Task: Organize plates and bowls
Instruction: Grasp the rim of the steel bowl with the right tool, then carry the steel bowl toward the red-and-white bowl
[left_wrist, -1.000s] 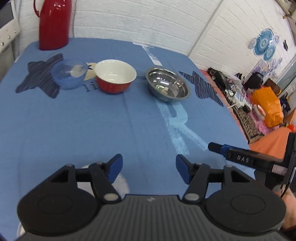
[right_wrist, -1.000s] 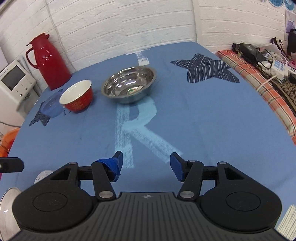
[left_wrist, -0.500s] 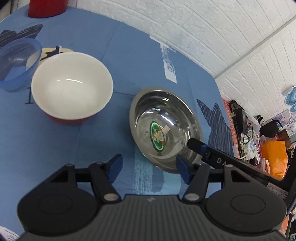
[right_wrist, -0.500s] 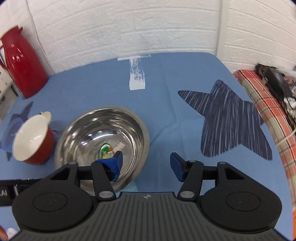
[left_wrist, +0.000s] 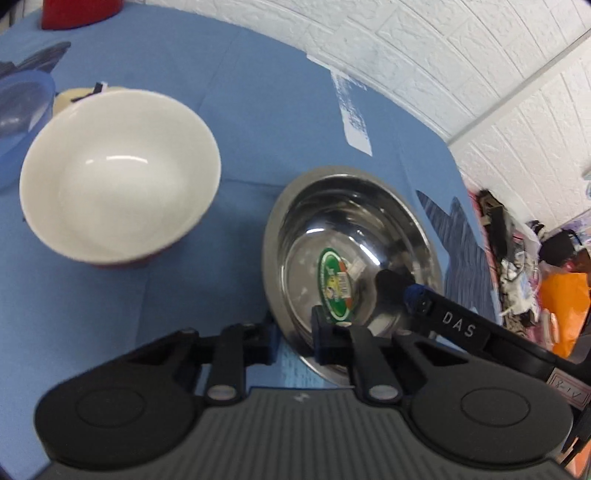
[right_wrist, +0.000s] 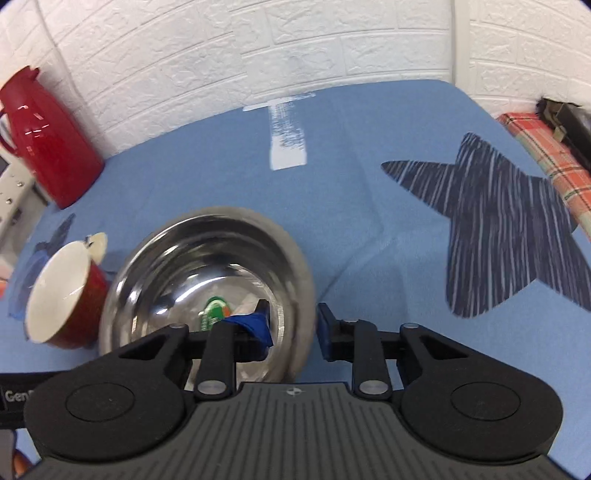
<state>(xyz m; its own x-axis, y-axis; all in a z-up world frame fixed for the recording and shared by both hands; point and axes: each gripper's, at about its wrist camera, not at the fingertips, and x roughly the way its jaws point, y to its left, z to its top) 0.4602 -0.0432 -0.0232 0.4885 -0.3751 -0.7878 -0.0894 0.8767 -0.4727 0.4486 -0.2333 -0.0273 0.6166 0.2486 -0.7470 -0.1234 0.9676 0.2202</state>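
change: both grippers closed in on the steel bowl (left_wrist: 351, 254) over the last second; the jaws narrowed from wide apart.
left gripper (left_wrist: 293, 341): straddled the near rim, one finger inside, one outside; clamped or not, cannot tell.
right gripper (right_wrist: 293, 326): same on the right rim; contact unclear.
meaning: likely a two-handed lift, stacking next.
bowl: on the blue cloth (left_wrist: 258, 110), right of the red bowl (left_wrist: 118, 177), mouth up; round, so no long axis.

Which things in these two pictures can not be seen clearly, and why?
- Red jug: left wrist view's top edge cuts away all but its base.
- Blue bowl: cut by the left edge in the left wrist view; mostly behind the red bowl in the right wrist view.
- Steel bowl sticker: print blurred.
- Each hand-held gripper's grip on the rim: contact unclear.
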